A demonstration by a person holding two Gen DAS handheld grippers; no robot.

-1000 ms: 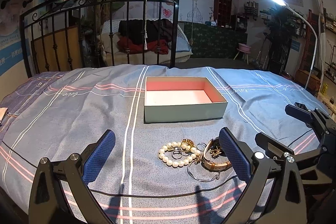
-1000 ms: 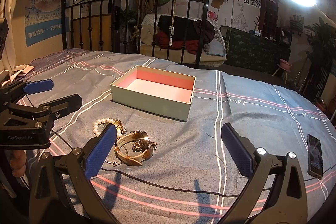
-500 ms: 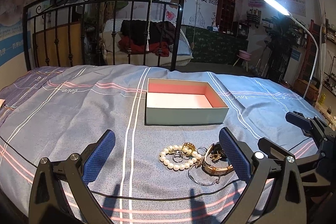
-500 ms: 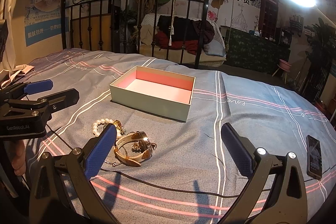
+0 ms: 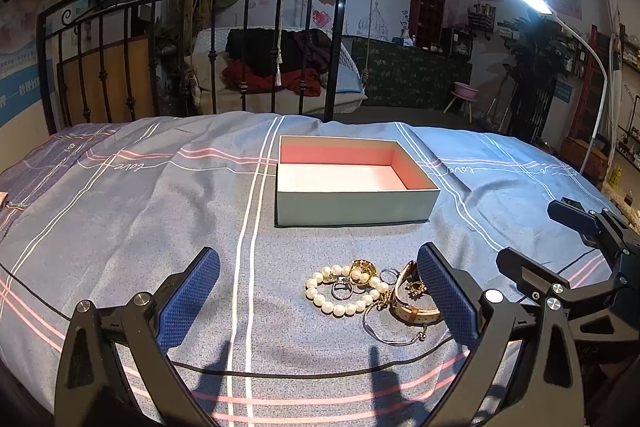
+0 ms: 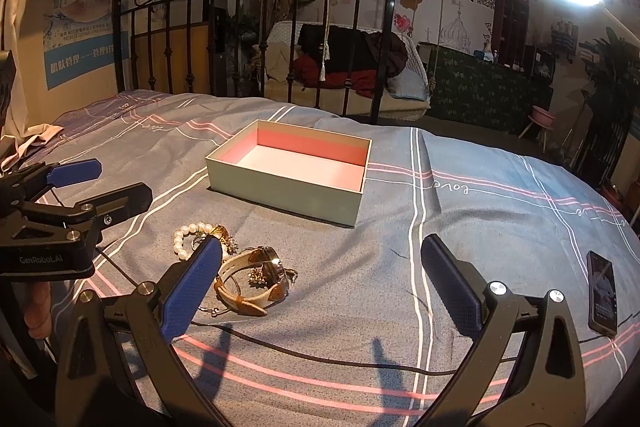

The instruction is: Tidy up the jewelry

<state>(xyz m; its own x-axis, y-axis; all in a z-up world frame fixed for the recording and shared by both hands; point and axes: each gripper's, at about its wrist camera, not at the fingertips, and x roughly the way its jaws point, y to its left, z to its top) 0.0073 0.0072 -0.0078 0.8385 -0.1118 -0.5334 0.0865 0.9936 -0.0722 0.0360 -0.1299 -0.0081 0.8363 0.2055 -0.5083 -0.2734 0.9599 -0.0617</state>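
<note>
Blue-grey striped bedding (image 5: 120, 227) covers the bed that carries everything we work on. On the left, our left gripper (image 5: 316, 297) hovers low over the bedding with its jaws spread wide and nothing between the blue pads; in the right wrist view it shows at the left edge (image 6: 80, 183), equally parted. Just ahead of it lies the jewelry pile: a pearl bracelet (image 5: 340, 291) forms a loop on the cloth, with a ring (image 5: 342, 291) inside the loop and a small gold piece (image 5: 363, 269) touching its far side. To the right of the pearls a watch with a tan strap (image 5: 412, 303) rests on its side, close against our left gripper's right pad, and a thin silver bangle (image 5: 394, 333) lies beside it. Beyond the pile, well apart from it, stands an open box (image 5: 352, 203), pale green outside and pink inside, with nothing in it. Further right, our right gripper (image 6: 320, 285) also hangs over the bedding, jaws wide and holding nothing, its left pad just beside the watch (image 6: 256, 279). A black cable (image 6: 320, 351) crosses the bedding in front. At far right a phone (image 6: 602, 297) lies flat.
</note>
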